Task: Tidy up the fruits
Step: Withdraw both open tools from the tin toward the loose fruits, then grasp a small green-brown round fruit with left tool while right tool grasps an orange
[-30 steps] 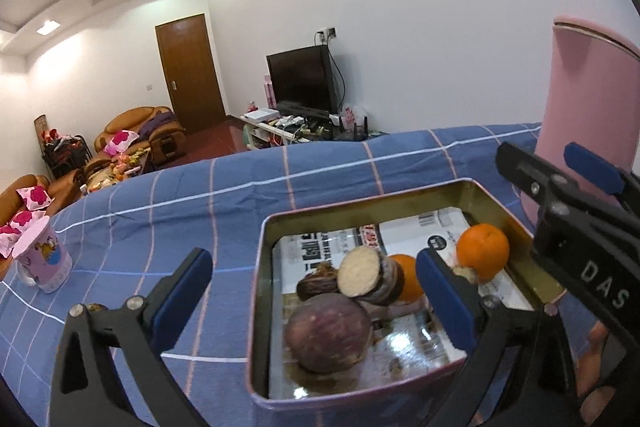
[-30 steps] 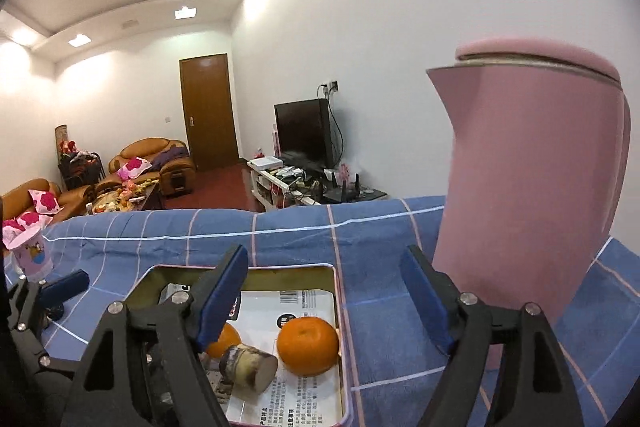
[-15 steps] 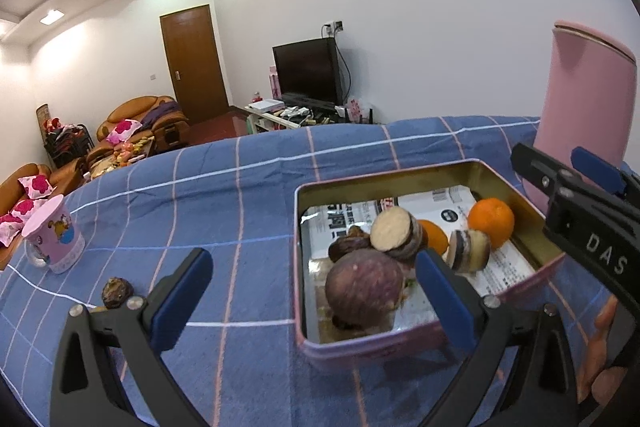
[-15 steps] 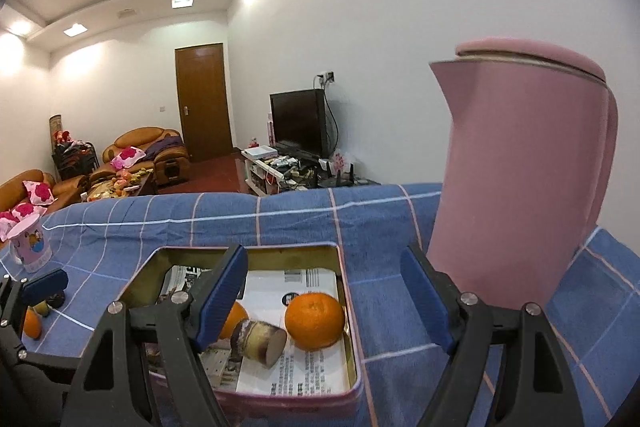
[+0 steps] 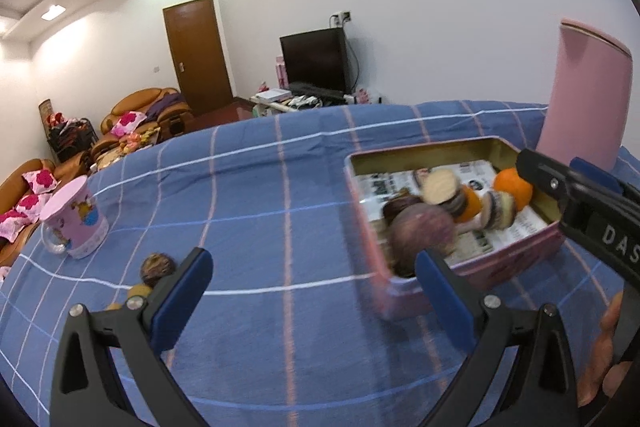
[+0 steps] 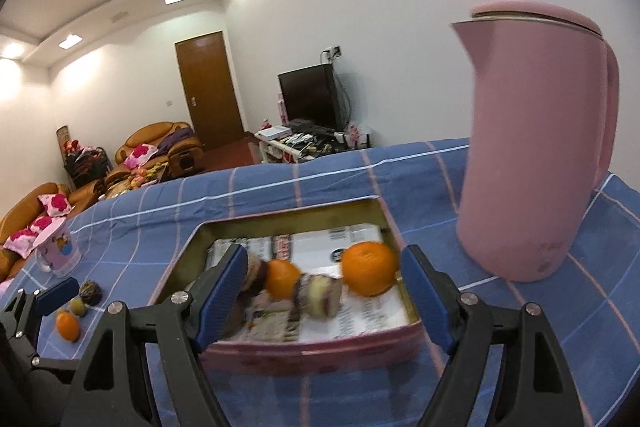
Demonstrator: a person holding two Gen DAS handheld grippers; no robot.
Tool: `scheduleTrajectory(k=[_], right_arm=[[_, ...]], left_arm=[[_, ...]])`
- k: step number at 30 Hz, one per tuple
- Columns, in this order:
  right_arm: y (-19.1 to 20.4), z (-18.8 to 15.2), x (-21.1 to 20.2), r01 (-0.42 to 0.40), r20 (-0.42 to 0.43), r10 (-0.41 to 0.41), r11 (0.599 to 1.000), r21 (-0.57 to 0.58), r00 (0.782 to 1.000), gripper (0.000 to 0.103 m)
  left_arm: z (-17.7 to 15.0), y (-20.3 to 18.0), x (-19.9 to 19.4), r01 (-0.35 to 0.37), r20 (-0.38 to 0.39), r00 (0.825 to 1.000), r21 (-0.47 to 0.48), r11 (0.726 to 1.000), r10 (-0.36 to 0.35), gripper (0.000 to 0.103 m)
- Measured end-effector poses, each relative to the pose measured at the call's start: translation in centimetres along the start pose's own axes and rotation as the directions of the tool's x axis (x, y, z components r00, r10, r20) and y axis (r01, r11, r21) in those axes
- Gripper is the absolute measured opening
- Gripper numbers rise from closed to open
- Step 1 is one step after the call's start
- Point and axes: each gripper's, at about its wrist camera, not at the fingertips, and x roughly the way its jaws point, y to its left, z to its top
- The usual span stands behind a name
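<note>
At the far left of the blue checked tablecloth (image 5: 280,211) stands a pink cartoon mug (image 5: 74,223). Just right of it lie the loose fruits: a dark wrinkled fruit (image 5: 157,268) and, seen from your right wrist camera, a small greenish fruit (image 6: 77,305) and a small orange (image 6: 67,325) near your left tool.

Your left gripper (image 5: 312,291) is spread wide with nothing between its blue pads (image 5: 182,297); it hovers over bare cloth, the right pad overlapping the near corner of the pink tin (image 5: 520,259) in view, though contact cannot be judged.

Inside the paper-lined tin sit a large purple fruit (image 5: 422,231), a cut brown piece with a pale face (image 5: 440,183), an orange (image 6: 370,269), a second orange (image 6: 282,279) and a cut purple-skinned chunk (image 6: 318,295); all are motion-blurred.

Your right gripper (image 6: 322,297) is likewise released and wide apart, empty, poised above the tin's near wall without gripping it.

Rightmost, a tall pink kettle (image 6: 532,155) stands upright beside the tin.
</note>
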Motion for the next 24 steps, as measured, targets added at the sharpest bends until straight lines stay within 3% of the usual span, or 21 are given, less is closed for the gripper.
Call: scheduleTrajectory(k=[15, 24], right_arm=[[9.1, -1.6, 1.1, -0.123, -0.083, 0.118, 0.991, -0.057, 0.99, 0.08], [15.2, -2.7, 2.4, -0.225, -0.149, 0.213, 0.972, -0.07, 0.966, 0.08]], left_arm=[[-1.8, 9.6, 0.3, -0.092, -0.03, 0.996, -0.055, 0.994, 0.09, 0.103], [-2.6, 16.2, 2.1, -0.13, -0.111, 0.987, -0.115, 0.985, 0.117, 0.103]])
